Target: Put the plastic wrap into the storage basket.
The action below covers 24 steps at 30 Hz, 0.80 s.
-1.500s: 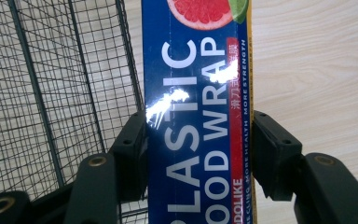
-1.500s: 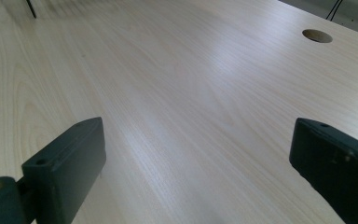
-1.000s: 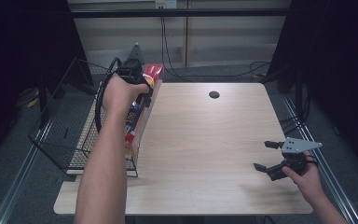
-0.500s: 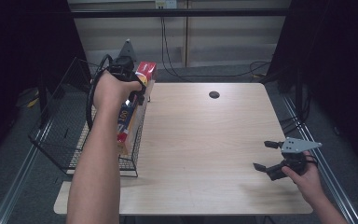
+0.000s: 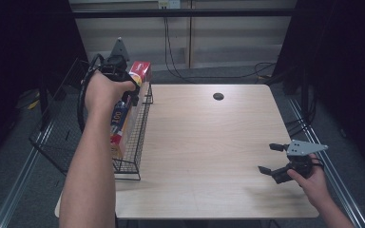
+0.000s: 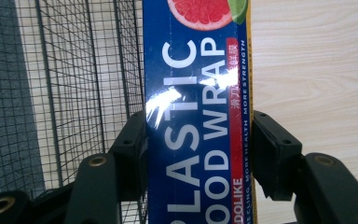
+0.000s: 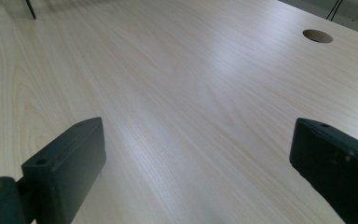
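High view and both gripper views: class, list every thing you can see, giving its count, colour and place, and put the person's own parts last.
Plastic wrap box: one, blue with red end and grapefruit picture, held tilted over the basket's right wall.
Wire basket: one, black, at the table's left edge.
Table: one, light wood, centre.
Cable hole: one, dark, round, far part of the tabletop.
Cables: several, black, on the floor beyond the table.
Left gripper: one, black, shut on the box's two sides.
Right gripper: one, black with grey plate, jaws open, low over the table's near right corner.
Forearms: two, entering from the bottom.
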Each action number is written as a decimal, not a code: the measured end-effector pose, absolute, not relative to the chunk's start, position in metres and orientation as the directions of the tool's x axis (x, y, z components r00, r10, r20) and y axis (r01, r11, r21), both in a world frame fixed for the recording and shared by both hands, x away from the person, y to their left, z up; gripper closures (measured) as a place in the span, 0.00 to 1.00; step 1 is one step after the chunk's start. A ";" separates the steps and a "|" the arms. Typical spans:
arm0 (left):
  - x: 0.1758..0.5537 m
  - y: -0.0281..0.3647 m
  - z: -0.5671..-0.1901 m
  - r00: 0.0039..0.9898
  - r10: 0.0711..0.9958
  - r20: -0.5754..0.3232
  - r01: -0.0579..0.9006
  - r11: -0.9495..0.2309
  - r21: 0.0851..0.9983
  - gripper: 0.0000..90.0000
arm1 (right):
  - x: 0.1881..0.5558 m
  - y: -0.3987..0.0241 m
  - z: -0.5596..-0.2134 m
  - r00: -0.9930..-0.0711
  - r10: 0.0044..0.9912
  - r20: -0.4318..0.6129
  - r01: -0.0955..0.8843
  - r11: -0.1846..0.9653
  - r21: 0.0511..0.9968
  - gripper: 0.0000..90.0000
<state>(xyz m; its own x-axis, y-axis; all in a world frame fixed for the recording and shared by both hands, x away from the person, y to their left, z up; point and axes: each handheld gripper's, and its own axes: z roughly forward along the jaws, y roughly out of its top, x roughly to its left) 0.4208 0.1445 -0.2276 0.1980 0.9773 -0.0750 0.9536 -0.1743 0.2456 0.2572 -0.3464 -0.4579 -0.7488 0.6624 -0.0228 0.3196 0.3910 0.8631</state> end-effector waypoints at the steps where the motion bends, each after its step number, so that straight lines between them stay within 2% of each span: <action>1: 0.421 0.146 -0.227 0.202 0.976 -0.077 0.954 -0.178 0.243 0.50 | 0.257 -0.346 -0.458 -0.749 0.662 -0.023 0.319 0.391 0.864 0.03; 24: 0.418 0.176 -0.221 0.142 0.987 -0.076 0.959 -0.118 0.258 0.50 | 0.256 -0.346 -0.458 -0.749 0.662 -0.021 0.317 0.387 0.866 0.03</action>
